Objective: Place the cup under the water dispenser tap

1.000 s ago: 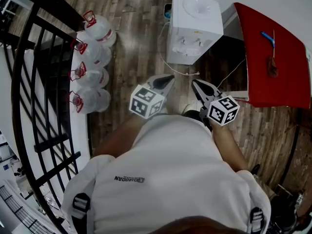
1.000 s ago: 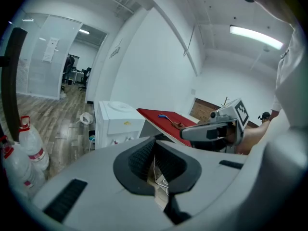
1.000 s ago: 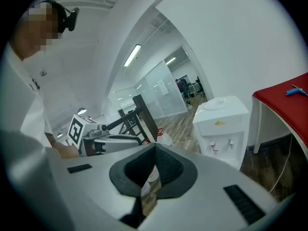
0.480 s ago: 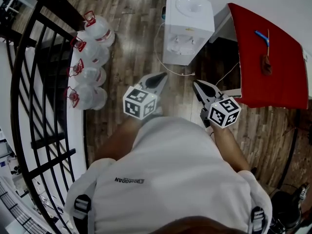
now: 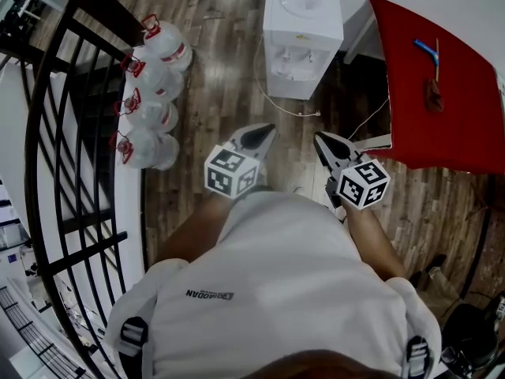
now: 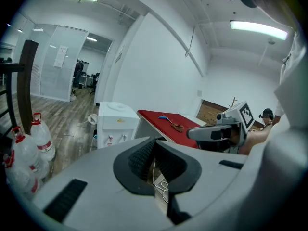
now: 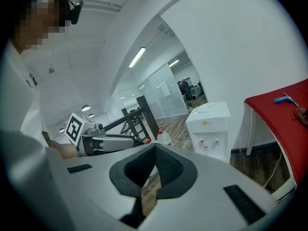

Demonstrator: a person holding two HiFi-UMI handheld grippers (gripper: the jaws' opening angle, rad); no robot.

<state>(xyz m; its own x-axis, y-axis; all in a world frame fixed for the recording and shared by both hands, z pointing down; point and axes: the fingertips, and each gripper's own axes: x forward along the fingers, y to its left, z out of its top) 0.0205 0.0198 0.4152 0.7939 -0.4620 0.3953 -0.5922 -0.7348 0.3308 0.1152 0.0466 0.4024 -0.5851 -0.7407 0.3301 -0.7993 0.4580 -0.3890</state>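
The white water dispenser point(image 5: 302, 24) stands on the wood floor against the far wall, its taps facing me. It also shows in the left gripper view as the dispenser point(image 6: 114, 125) and in the right gripper view as the dispenser point(image 7: 210, 128). No cup shows in any view. My left gripper point(image 5: 264, 131) and right gripper point(image 5: 319, 139) are held side by side in front of my chest, well short of the dispenser. Both point towards it. Each is shut with nothing between its jaws: left gripper point(image 6: 155, 163), right gripper point(image 7: 153, 166).
A red table point(image 5: 438, 85) stands right of the dispenser with a blue pen point(image 5: 427, 49) and a small brown item on it. Several water bottles point(image 5: 150, 93) line the black railing point(image 5: 75, 156) at left. A white cable point(image 5: 288, 109) trails on the floor before the dispenser.
The dispenser looks smaller and farther up in the head view than a second ago; I have drawn back from it. Both grippers stay shut and keep their places in front of me.
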